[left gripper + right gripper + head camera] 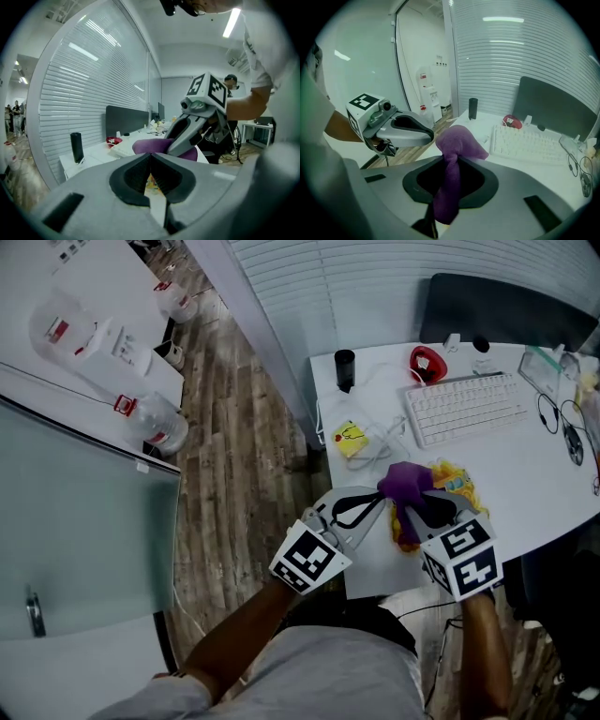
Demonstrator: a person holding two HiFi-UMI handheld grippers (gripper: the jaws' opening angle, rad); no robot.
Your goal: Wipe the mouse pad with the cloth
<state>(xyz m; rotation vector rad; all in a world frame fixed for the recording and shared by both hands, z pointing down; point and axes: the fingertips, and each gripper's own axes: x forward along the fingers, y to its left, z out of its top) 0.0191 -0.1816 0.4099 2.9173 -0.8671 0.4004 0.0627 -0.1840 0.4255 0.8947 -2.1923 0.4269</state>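
A purple cloth point(405, 482) hangs bunched above the near desk edge, with my right gripper point(419, 505) shut on it. In the right gripper view the cloth point(457, 140) bulges above the jaws and trails down between them. A colourful yellow and orange mouse pad point(457, 484) lies on the white desk point(525, 474) just under and beyond the cloth, mostly hidden. My left gripper point(375, 502) hovers close to the left of the cloth, shut on nothing. In the left gripper view its jaws meet point(150, 157), with the cloth point(147, 146) just past them.
A white keyboard point(466, 406) lies at the back of the desk, with a red object point(427, 364), a black cylinder point(345, 369) and a dark monitor back point(502, 310) near it. A yellow note pad point(349, 438) and white cables sit left. Wooden floor lies left of the desk.
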